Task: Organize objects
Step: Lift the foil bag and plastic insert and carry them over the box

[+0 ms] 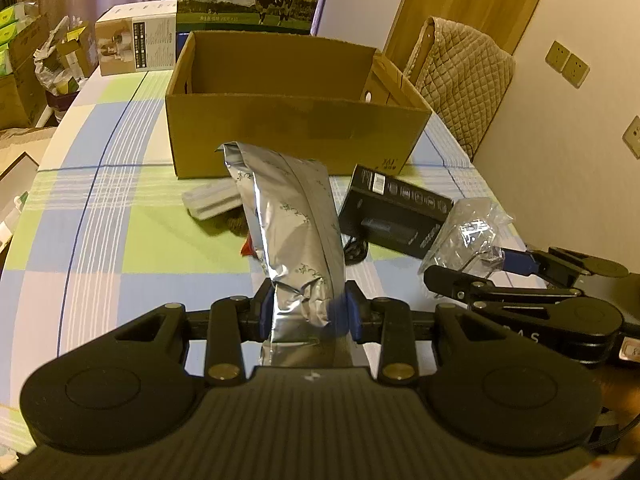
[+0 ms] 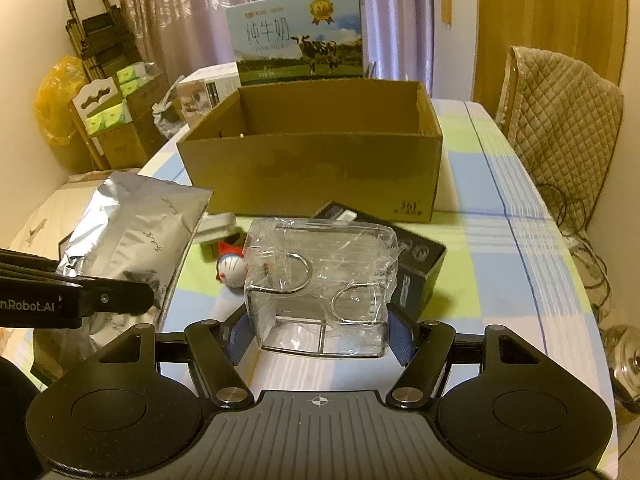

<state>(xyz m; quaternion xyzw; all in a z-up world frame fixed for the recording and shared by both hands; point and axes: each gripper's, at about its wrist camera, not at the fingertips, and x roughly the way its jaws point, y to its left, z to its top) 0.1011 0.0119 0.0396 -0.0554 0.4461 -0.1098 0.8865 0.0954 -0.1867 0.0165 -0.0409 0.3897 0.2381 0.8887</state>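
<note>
Near the front of the checked worktop (image 1: 120, 240), short of the open cardboard box (image 1: 288, 136), the left tongs (image 1: 310, 310) pinch the crumpled lower end of a silver foil pouch (image 1: 288, 216), while the right tongs (image 2: 318, 330) clamp a clear plastic packet (image 2: 320, 276) holding a wire rack. The pouch looks light, soft and slippery, so a grip on its folded end suits it. The packet seems stiff underneath but its film could slide, so holding it across the wire frame looks safest.

A lived-in home dining area: a table under a checked cloth (image 2: 500, 184), a chair with a quilted cover (image 2: 560, 120) at right, curtains (image 2: 180, 12) at top, and stacked household cartons (image 2: 120, 136) at left.
</note>
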